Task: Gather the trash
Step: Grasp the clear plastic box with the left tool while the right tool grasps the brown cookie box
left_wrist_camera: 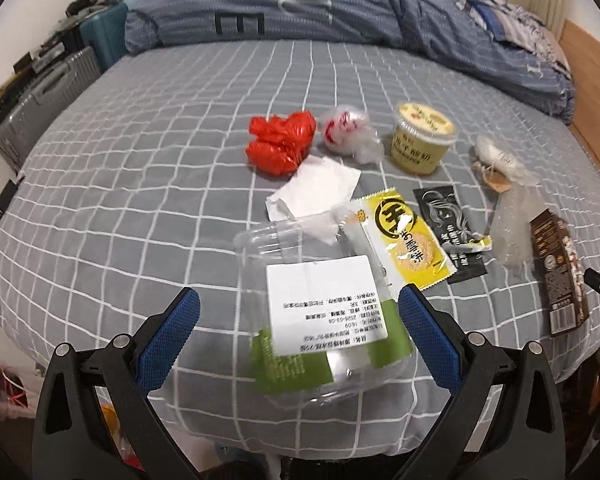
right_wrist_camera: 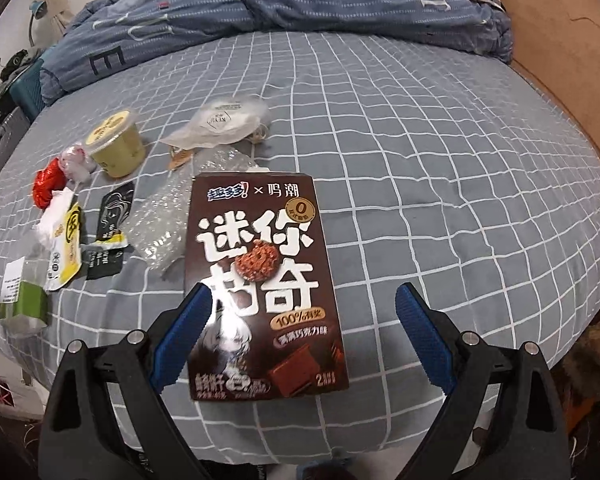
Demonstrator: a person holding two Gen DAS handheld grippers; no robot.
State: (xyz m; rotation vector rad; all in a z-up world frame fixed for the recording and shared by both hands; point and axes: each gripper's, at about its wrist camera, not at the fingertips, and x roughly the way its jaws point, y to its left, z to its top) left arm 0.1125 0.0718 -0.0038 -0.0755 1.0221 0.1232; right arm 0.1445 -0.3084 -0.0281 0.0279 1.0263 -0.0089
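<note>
Trash lies scattered on a bed (left_wrist_camera: 140, 184) with a grey, white-gridded sheet. The left gripper (left_wrist_camera: 299, 312) is spread wide with nothing held; a clear plastic container (left_wrist_camera: 320, 312) with a white label and green band lies on the sheet between its blue pads. The right gripper (right_wrist_camera: 303, 314) is likewise wide open and empty, poised over a brown cookie box (right_wrist_camera: 260, 280) lying flat, its left pad over the box's left edge. Taking the yellow yogurt cup (left_wrist_camera: 424, 138) as landmark: left of it sit a crumpled clear wrapper (left_wrist_camera: 350, 132) and a red plastic bag (left_wrist_camera: 282, 142); nearer the container lie a white tissue (left_wrist_camera: 316, 192), a yellow snack packet (left_wrist_camera: 404, 240) and a black sachet (left_wrist_camera: 452, 232); right of the cup, bubble wrap (left_wrist_camera: 514, 228)
</note>
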